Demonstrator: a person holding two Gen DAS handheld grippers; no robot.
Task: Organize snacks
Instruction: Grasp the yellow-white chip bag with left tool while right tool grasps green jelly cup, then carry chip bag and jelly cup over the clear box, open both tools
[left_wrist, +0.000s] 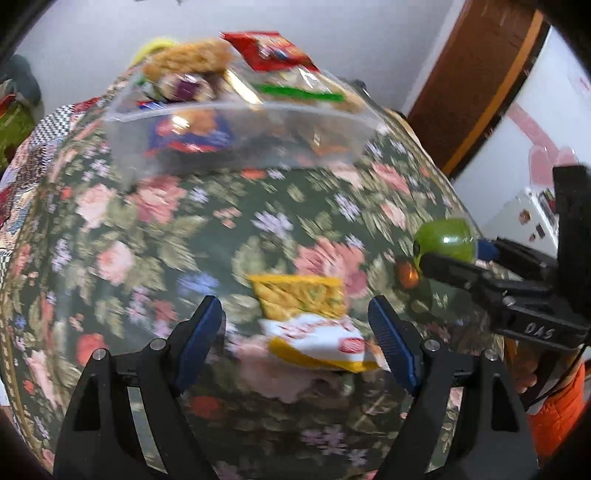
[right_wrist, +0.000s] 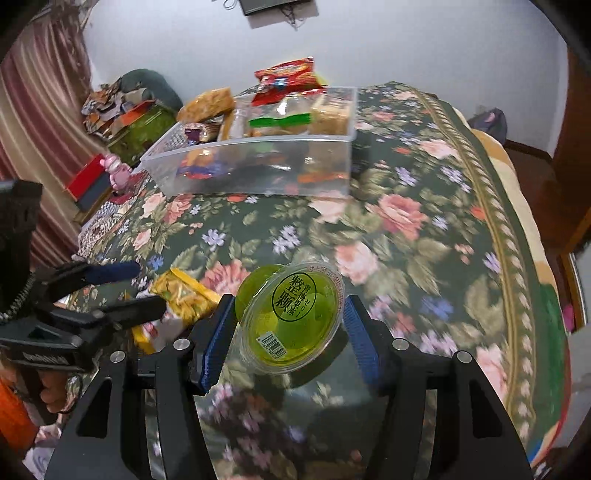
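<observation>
Snacks here fall into two lots: those already packed in the clear plastic bin (right_wrist: 258, 166) at the far side of the desk (right_wrist: 424, 236), and two not yet stowed near the front edge. One loose item is a green jelly cup (right_wrist: 295, 314), tipped so its printed lid faces the right wrist camera. The right gripper (right_wrist: 290, 325) holds it by the sides between the blue pads, lifted just above the floral cloth; in my judgement it is held this way so it can be carried across and dropped into the bin. The other is a yellow and white cracker packet (left_wrist: 314, 321), lying flat on the cloth. The left gripper (left_wrist: 297, 332) hangs over it with its jaws wide, one on each side and not touching, which looks like a line-up for a pick.

By count: one bin, one jelly cup, one packet on the cloth, two grippers. Inside the bin I make out at least four bags, among them a red packet (right_wrist: 286, 77) standing tallest and a green-striped bag (right_wrist: 280, 122) beside it; blur and overlap hide the exact number.
</observation>
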